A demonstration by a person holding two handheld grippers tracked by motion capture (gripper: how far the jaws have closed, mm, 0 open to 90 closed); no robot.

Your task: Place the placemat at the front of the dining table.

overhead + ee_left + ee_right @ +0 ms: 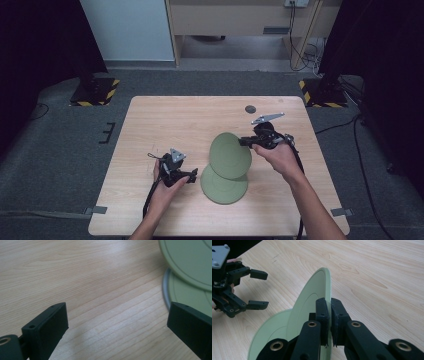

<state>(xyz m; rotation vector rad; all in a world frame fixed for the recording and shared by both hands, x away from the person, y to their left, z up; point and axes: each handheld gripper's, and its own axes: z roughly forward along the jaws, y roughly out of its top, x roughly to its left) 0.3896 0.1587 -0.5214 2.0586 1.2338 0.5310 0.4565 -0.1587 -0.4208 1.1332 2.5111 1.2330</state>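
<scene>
Clearly the main risk sits at the rim of the upper round, flat, pale green plate [312,297]: the right gripper [329,322] pinches it by a narrow strip of edge only, jaws clamped tight on either face, with the plate tilted steeply on its side. With so thin a bite and most of the plate hanging beyond the pads, I judge it could pivot in the grip or slip out and drop onto the second pale green plate [224,186], which lies flat on the light wooden table [165,120]. A quick swing or a knock against that lower plate would be the likely cause.

Seen from the high view, the held plate [230,155] is raised above and partly overlaps the far edge of the lower plate. The right hand [280,156] comes in from beyond the lower plate's right side, wrist bent so the gripper [246,142] points leftward toward the held plate's upper rim.

To the left of the lower plate, just beside its edge, the left gripper [192,173] is held low over the table by the left hand [165,192], jaws spread wide and empty; its own view shows both plates' rims [180,277] close by the far jaw. A careless move could bump the lower plate.
</scene>
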